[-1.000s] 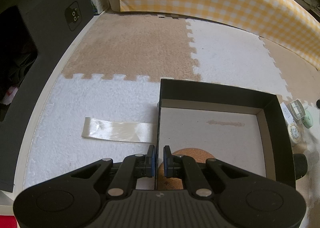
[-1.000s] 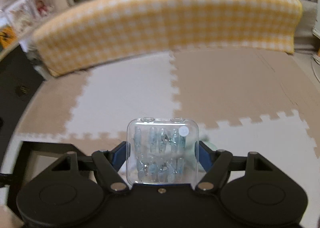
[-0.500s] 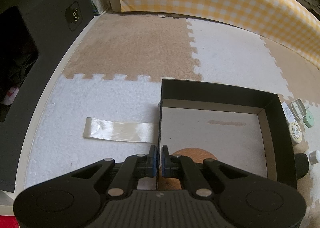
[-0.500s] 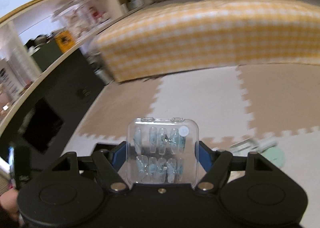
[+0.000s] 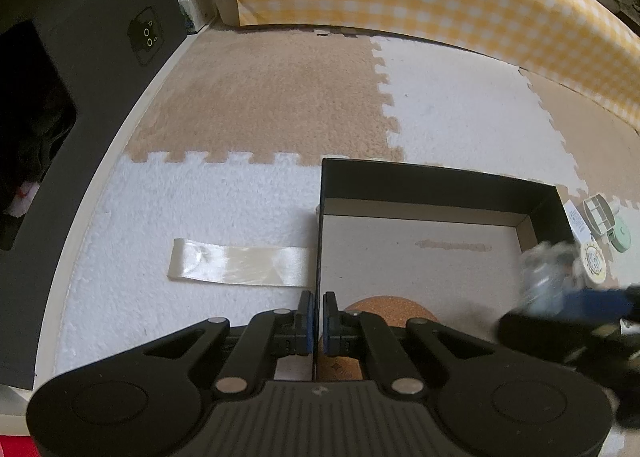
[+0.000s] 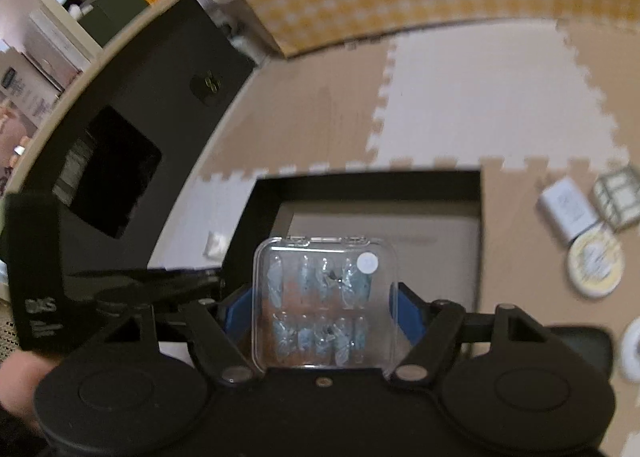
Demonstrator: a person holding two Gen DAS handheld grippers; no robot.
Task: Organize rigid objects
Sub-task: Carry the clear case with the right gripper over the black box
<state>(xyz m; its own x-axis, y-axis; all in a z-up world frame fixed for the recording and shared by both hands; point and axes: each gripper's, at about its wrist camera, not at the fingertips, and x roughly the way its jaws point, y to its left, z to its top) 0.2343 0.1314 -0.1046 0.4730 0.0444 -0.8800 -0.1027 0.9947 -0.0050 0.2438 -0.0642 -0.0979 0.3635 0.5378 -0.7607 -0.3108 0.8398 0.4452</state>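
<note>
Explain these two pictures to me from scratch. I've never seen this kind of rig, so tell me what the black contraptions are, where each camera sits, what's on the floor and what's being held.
No robot here: a person holds a two-finger gripper in each hand, and each carries a fisheye camera looking along its fingers.

The left wrist view shows the left gripper pinched shut on the near left wall of a black box, steadying it. A cork disc lies inside the box, and a shiny tape strip lies on the puzzle mat beside it.

The right wrist view shows the right gripper clamping a clear plastic case of small blue pieces, held over the box. To the right, on the mat, wait a round tin, a white packet and a few other small items.
</note>
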